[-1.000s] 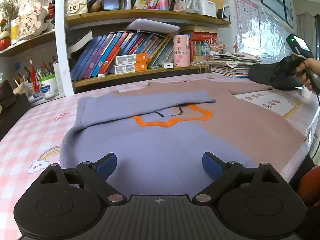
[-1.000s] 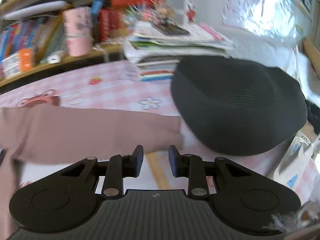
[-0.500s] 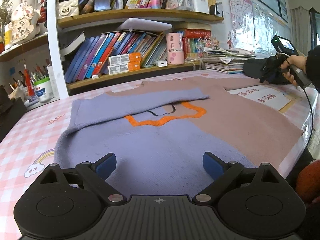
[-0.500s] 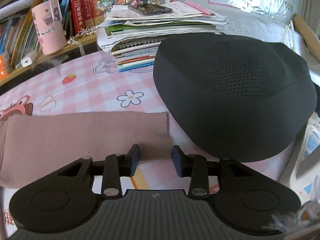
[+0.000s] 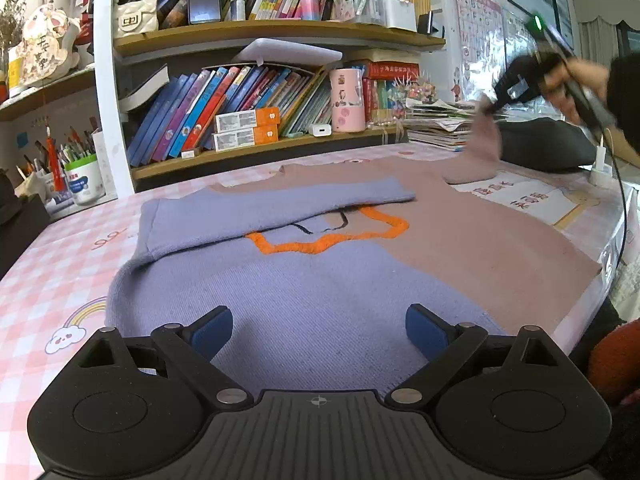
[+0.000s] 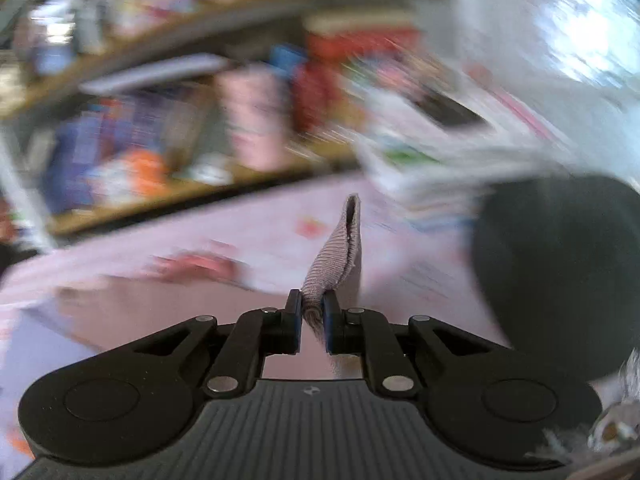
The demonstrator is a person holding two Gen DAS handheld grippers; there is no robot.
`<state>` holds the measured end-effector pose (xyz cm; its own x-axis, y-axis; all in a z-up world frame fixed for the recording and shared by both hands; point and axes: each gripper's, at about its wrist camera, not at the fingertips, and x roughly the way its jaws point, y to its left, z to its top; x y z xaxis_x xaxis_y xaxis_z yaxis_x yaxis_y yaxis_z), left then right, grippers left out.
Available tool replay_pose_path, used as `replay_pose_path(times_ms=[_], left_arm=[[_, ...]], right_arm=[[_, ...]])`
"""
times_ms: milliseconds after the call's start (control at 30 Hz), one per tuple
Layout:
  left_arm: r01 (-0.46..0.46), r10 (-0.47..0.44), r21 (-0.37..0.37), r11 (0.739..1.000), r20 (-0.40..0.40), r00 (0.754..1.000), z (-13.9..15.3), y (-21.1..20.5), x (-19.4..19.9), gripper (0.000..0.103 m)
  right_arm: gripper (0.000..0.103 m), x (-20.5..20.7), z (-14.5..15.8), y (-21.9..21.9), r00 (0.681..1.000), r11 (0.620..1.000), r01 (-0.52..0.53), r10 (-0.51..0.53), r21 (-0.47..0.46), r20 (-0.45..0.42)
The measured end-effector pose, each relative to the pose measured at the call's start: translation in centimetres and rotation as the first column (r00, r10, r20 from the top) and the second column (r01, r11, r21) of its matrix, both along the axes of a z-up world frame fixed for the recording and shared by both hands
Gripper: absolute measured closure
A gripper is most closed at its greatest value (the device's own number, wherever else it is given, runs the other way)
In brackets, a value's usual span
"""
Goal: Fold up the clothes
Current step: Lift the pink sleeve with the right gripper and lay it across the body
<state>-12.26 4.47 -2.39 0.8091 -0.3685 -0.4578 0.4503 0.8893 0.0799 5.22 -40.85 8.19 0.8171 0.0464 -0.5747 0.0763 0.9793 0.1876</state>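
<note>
Right hand-held gripper (image 6: 311,322): jaws closing, pads already pinching the pink sleeve cuff (image 6: 340,248), lifted off the worktop (image 5: 72,280) at upper right of the left wrist view. Left hand-held gripper (image 5: 319,330): wide open, nothing between the jaws, low centre over the sweater (image 5: 320,300), which lies flat mid-frame, purple sleeve (image 5: 272,208) folded across the chest.

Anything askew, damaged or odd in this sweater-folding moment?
Nothing damaged or spilled. The one uneven thing: the purple sleeve lies folded across the sweater, while the brown sleeve is lifted off the table, its cuff pinched in the closing right gripper. The left gripper hovers open, holding nothing.
</note>
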Motion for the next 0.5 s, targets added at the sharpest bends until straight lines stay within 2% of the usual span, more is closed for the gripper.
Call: replay_pose_path(times_ms=[133, 267, 367, 500], left_arm=[[0.001, -0.001, 0.003, 1.0, 0.006, 1.0, 0.0, 0.0, -0.1, 0.008], [0.009, -0.009, 0.004, 1.0, 0.02, 1.0, 0.2, -0.1, -0.3, 0.008], [0.014, -0.014, 0.003, 1.0, 0.028, 1.0, 0.4, -0.1, -0.5, 0.008], [0.018, -0.018, 0.007, 1.0, 0.039, 0.999, 0.5, -0.1, -0.8, 0.008]], right_arm=[[0.093, -0.7, 4.2, 7.4, 0.972, 0.977, -0.212, 0.213, -0.017, 0.104], [0.093, -0.4, 6.6, 14.8, 0.912, 0.926, -0.375, 0.378, -0.051, 0.157], [0.093, 0.3, 7.0, 19.2, 0.874, 0.89, -0.451, 0.455, -0.065, 0.17], [0.093, 1.6, 6.3, 23.4, 0.849, 0.863, -0.501, 0.504, -0.062, 0.155]])
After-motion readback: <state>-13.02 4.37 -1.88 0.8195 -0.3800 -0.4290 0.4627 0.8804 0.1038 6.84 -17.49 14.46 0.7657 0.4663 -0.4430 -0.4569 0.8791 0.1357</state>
